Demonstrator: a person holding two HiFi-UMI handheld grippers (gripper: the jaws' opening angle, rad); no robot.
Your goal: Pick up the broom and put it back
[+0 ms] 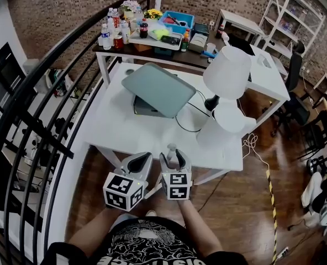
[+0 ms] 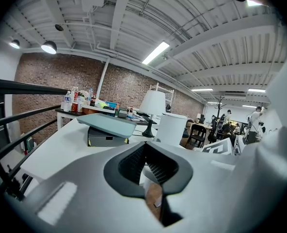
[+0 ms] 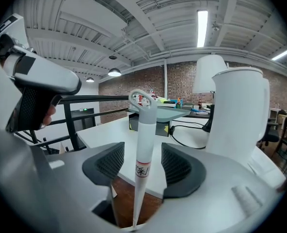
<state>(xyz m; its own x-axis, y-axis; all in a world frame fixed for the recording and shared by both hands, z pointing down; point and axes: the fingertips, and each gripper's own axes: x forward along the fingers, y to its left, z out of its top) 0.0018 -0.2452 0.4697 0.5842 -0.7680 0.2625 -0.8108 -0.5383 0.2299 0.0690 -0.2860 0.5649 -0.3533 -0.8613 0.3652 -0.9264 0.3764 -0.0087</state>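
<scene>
The broom shows only as its white handle (image 3: 144,144), with a hanging loop at the top and a small label. It stands upright between the jaws of my right gripper (image 3: 143,166). Those jaws are open, with a gap on each side of the handle and neither pad touching it. From the head view, the handle top (image 1: 172,147) pokes up between the right gripper's (image 1: 173,158) fingers at the near edge of the white table (image 1: 152,142). My left gripper (image 1: 141,160) is close beside it on the left. Its jaws (image 2: 146,166) stand narrowly open with nothing between them. The broom's head is hidden.
On the table are a grey laptop on a stand (image 1: 158,88), a white lamp (image 1: 227,73) and a white canister (image 3: 238,115) with black cables beside it. A black railing (image 1: 36,126) runs along the left. A cluttered table with bottles (image 1: 152,32) stands behind.
</scene>
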